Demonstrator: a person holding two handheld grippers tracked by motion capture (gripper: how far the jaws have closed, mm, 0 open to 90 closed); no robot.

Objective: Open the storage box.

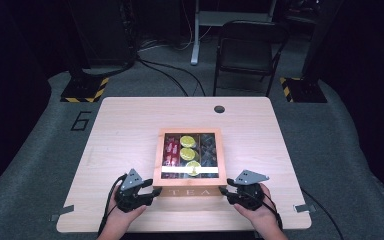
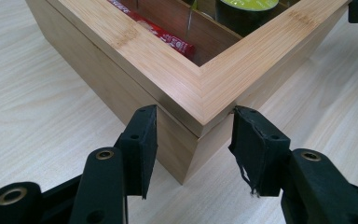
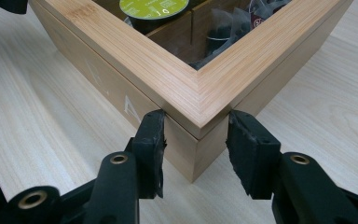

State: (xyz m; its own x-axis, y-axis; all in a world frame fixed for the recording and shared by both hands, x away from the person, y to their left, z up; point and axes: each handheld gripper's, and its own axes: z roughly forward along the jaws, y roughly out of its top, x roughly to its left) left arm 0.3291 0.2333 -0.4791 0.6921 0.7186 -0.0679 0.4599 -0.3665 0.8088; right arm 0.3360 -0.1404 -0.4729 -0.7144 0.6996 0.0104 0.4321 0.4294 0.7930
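Square bamboo tea box with windowed lid (image 1: 190,177) sits on the pale wood surface (image 1: 120,135), its near corners between both sets of jaws. Left gripper (image 2: 193,135) and right gripper (image 3: 196,135): jaws spread, straddling a corner, pads at the lid seam. Likely lifting the lid: raise both evenly. Inside: green-topped capsules (image 1: 187,141), red sachets (image 1: 171,147).

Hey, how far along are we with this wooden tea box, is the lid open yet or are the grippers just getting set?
Done: the left gripper and right gripper each sit at a near corner of the tea box, jaws open around the corner.

In hand: both straddle the seam under the windowed lid, apparently readying a lift.

Left: the lid is down; red packets, yellow-green capsules and dark bags sit inside.
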